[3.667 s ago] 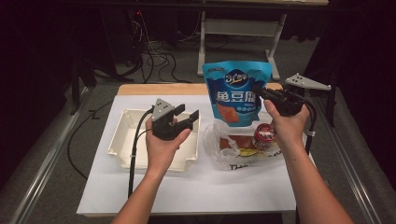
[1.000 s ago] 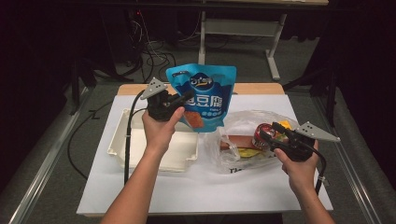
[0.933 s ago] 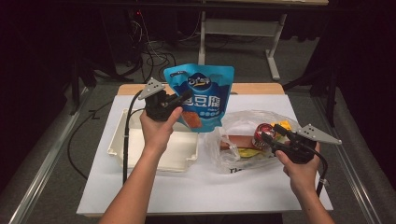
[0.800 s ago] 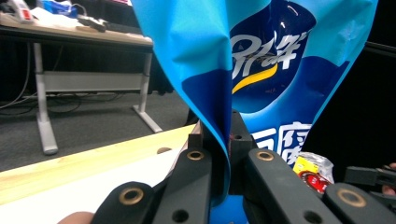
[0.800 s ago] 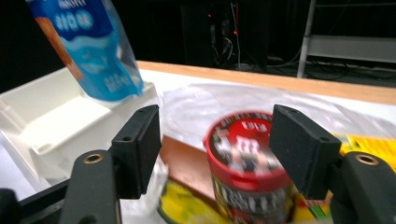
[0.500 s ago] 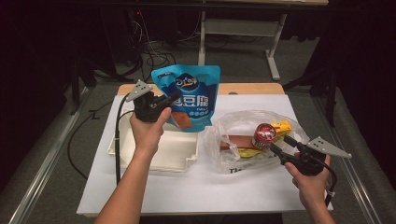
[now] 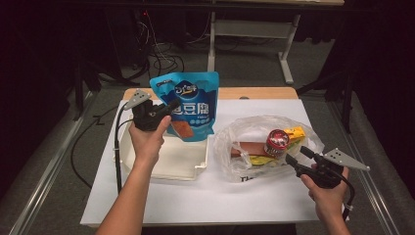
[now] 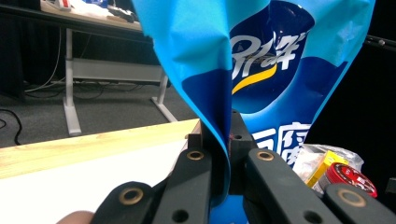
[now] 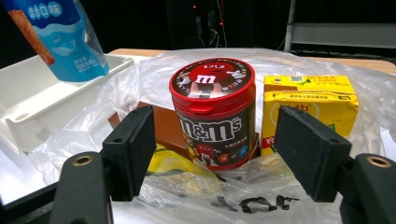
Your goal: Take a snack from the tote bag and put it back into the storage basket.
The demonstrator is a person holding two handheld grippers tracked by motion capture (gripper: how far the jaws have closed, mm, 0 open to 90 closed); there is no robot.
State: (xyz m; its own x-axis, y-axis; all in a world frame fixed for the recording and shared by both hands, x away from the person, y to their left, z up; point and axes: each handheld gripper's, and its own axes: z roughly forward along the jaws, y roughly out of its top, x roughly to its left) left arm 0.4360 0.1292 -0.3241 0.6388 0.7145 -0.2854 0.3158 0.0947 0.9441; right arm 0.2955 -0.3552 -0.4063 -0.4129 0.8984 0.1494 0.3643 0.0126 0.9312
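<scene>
Left gripper (image 7: pixel 172 105) jaws pinch the blue glossy snack pouch (image 7: pixel 188 105), now carried left, hanging over the white plastic tray (image 7: pixel 195 166) at 9 o'clock. Right gripper (image 7: pixel 295 155), jaws spread, has backed to 4 o'clock, facing the red-lidded round candy tub (image 9: pixel 212 112) in the clear plastic bag (image 7: pixel 230 142).

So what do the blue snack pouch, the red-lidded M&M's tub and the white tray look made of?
Blue snack pouch: thin glossy plastic film, creasing where the left gripper pinches it. Red-lidded M&M's tub: probably rigid plastic with a shiny printed label. White tray: seemingly moulded matte plastic.
</scene>
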